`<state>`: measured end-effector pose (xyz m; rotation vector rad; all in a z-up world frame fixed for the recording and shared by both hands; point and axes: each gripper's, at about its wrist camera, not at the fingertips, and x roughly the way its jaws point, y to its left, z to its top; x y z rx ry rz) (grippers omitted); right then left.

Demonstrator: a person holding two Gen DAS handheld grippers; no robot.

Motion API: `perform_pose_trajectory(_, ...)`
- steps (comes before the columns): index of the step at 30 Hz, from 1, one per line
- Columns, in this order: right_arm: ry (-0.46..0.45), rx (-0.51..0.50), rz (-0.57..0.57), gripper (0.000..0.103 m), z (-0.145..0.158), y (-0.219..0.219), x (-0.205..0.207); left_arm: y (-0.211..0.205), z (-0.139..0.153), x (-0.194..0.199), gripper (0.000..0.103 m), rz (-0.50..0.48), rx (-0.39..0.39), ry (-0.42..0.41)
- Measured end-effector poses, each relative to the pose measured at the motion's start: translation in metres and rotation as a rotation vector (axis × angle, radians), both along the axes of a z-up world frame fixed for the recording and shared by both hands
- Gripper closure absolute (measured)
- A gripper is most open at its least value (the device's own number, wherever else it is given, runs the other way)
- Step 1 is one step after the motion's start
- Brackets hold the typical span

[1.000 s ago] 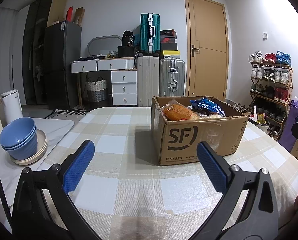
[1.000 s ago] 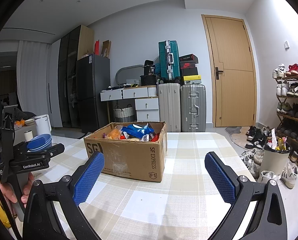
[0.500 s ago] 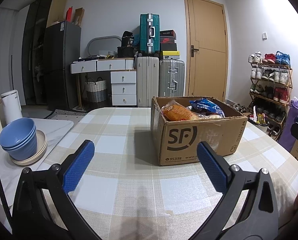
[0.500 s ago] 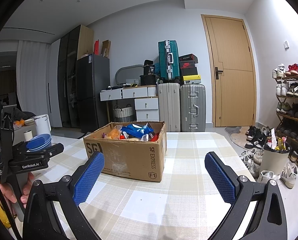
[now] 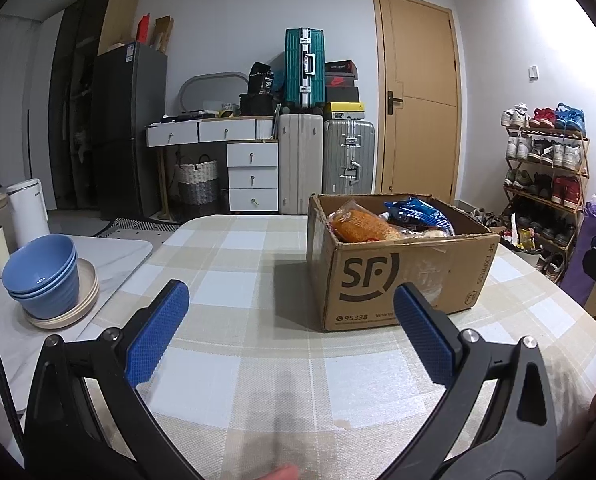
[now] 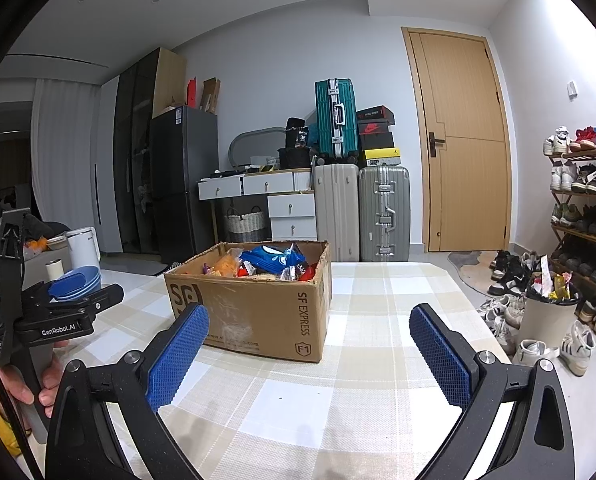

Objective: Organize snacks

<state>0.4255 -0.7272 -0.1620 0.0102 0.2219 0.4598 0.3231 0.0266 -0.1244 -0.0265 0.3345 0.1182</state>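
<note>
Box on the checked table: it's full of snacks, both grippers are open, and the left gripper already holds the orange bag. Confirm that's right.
Not quite. The left gripper holds nothing: the left wrist view shows it open above the table, short of the box. The orange bag lies in the box among the snacks. The right gripper is open too.

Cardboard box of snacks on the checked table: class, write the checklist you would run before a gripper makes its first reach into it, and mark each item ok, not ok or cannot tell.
1. Left gripper open and empty: ok.
2. Right gripper open and empty: ok.
3. Cardboard box open at the top: ok.
4. Snacks reachable on top, orange packet and blue packet: ok.
5. Checked tablecloth bare in front of the box for setting snacks down: ok.
6. What lies at the bottom of the box: cannot tell, hidden by the packets above.
</note>
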Motion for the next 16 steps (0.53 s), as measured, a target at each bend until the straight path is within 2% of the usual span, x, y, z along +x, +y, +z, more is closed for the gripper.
perform_pose_trajectory(6, -0.001, -0.001, 0.001, 0.001, 0.000, 0.001, 0.000, -0.001, 0.006, -0.008, 0.001, -0.004, 0.002, 0.007)
perform_pose_trajectory(12, -0.001, -0.003, -0.004, 0.001, -0.001, -0.003, -0.001, -0.006, 0.013, -0.030, 0.001, 0.039, 0.038, -0.092)
perform_pose_trajectory(16, 0.001, -0.003, -0.005, 0.001, -0.001, -0.003, -0.001, -0.006, 0.014, -0.032, 0.001, 0.031, 0.029, -0.088)
